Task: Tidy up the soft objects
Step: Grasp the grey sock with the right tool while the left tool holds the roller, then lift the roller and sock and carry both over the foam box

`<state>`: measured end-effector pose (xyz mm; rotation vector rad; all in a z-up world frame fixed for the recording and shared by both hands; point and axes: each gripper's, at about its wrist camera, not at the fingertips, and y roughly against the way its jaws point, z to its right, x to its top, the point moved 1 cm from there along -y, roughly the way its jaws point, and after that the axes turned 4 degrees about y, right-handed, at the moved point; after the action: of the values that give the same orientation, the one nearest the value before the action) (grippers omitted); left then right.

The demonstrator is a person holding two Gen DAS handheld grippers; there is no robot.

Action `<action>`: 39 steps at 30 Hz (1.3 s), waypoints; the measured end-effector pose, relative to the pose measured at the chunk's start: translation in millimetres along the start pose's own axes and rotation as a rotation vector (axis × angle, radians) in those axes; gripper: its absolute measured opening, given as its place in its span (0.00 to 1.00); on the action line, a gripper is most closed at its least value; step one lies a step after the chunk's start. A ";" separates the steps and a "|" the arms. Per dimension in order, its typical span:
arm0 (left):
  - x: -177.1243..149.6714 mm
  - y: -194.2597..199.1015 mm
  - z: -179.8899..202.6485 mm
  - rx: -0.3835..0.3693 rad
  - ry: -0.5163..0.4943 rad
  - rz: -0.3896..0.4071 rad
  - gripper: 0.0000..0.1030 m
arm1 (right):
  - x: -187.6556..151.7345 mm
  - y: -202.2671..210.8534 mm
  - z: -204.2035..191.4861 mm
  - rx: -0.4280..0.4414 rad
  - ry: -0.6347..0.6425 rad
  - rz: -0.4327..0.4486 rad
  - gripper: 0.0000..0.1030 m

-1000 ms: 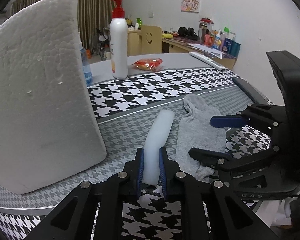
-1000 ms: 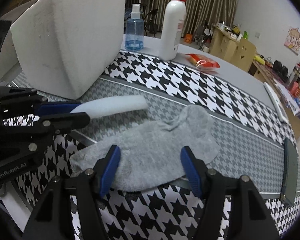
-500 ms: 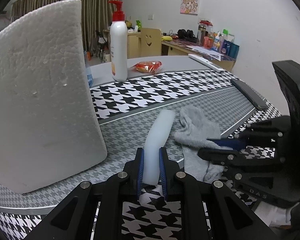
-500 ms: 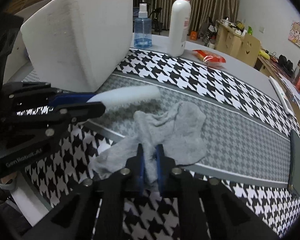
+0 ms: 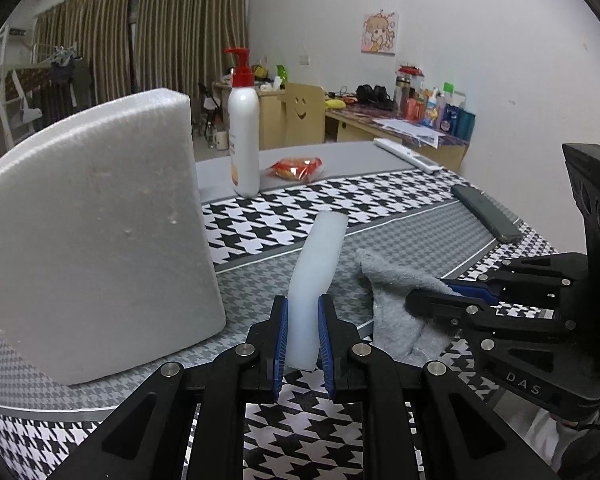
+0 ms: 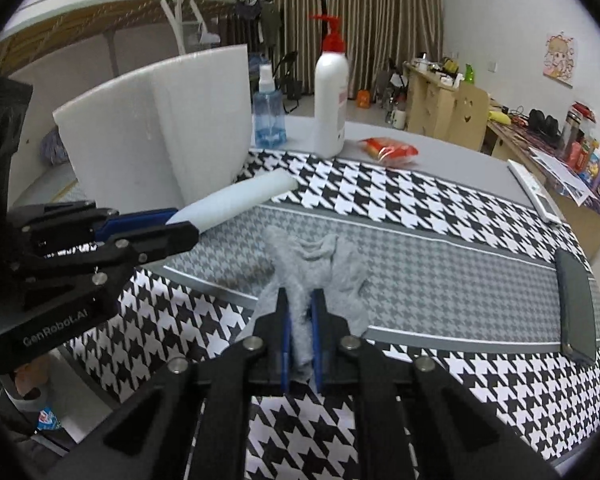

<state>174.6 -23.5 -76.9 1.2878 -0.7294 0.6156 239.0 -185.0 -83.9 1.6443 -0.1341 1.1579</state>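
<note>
Two wrist views look over a table [image 5: 380, 160] covered by a black-and-white houndstooth cloth [image 6: 440, 208].

In the left wrist view, the left gripper [image 5: 302, 334] sits at bottom centre. Its blue-padded fingers [image 5: 281, 336] are closed tight on the near end of a white foam stick [image 5: 318, 264], which rises away from the jaws toward the frame's centre, its far end lifted over the cloth. A large white foam block [image 5: 96, 232] stands upright on the left side of the frame, near the stick but apart from it. At right, the right gripper [image 5: 450, 296] reaches in from the edge, pinching a grey sock [image 5: 396, 292] that droops to the cloth.

In the right wrist view, the right gripper [image 6: 300, 320] fills the bottom centre. Its fingers [image 6: 319, 320] are clamped on a bunched fold of the sock [image 6: 320, 268]; the rest of the sock spreads in wrinkles on the grey band of the cloth just beyond the tips. The left gripper [image 6: 180, 222] enters from the left edge with the stick [image 6: 240, 198] pointing toward the upper middle. The block [image 6: 156, 136] stands at upper left.

Behind, near the top centre, are a white pump bottle [image 6: 331, 92] with a red top, a blue spray bottle [image 6: 269, 114] and a red snack packet [image 6: 388, 150]. A dark phone [image 6: 576, 304] lies flat at the right edge of the cloth.
</note>
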 end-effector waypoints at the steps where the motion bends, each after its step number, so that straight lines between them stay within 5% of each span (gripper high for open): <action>1: -0.3 2.1 0.8 0.002 -0.002 0.003 0.16 | 0.0 1.9 0.7 0.001 -0.006 0.007 0.11; 20: 12.8 13.0 12.2 0.016 -0.003 0.032 0.16 | -3.0 14.6 36.7 -0.023 -0.143 0.073 0.11; 39: 39.8 29.0 15.1 0.012 -0.035 0.099 0.16 | 22.3 28.4 42.6 -0.043 -0.143 0.144 0.11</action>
<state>175.7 -32.8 -26.3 1.2820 -0.8230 0.6800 259.6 -220.9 -46.5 1.7005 -0.3715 1.1355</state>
